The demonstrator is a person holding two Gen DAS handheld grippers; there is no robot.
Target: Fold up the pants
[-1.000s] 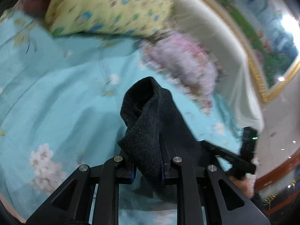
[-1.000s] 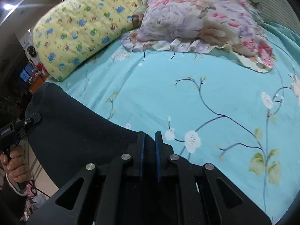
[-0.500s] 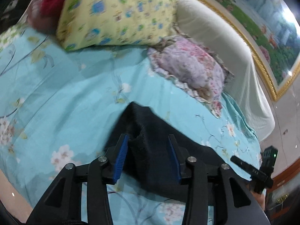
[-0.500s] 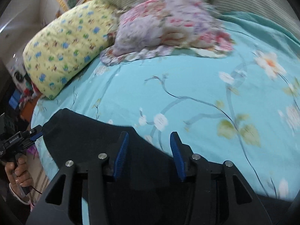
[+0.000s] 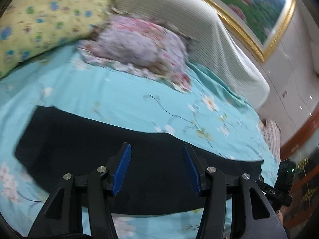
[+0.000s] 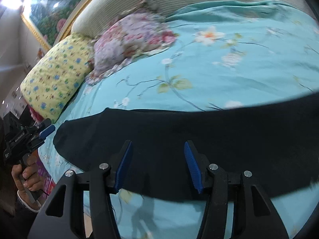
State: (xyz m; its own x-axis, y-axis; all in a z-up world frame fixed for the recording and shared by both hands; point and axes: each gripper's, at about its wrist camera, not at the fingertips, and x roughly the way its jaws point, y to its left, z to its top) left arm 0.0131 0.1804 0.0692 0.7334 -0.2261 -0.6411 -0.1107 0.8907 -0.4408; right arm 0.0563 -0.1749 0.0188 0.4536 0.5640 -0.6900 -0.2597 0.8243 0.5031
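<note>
The dark pants (image 5: 83, 139) lie flat as a long band across the turquoise flowered bedsheet (image 5: 123, 97), near the bed's front edge. My left gripper (image 5: 157, 149) hovers over the band's middle, its jaws still opening, with nothing pinched between the blue pads. In the right wrist view the same pants (image 6: 229, 131) stretch from left to right. My right gripper (image 6: 157, 147) hangs above their near edge, jaws opening and empty. The left gripper (image 6: 44, 128) also shows at the far left of that view, held in a person's hand (image 6: 26, 177).
A yellow flowered pillow (image 5: 39, 20) and a pink floral pillow (image 5: 143, 43) lie at the head of the bed against a pale ribbed headboard (image 5: 179, 16). A gold-framed painting (image 5: 249, 6) hangs above. The other gripper's body (image 5: 283, 181) shows at the right edge.
Both grippers let go of the dark pants, opened and drew back. The cloth, bunched up in the left gripper before, now lies spread flat on the sheet.
</note>
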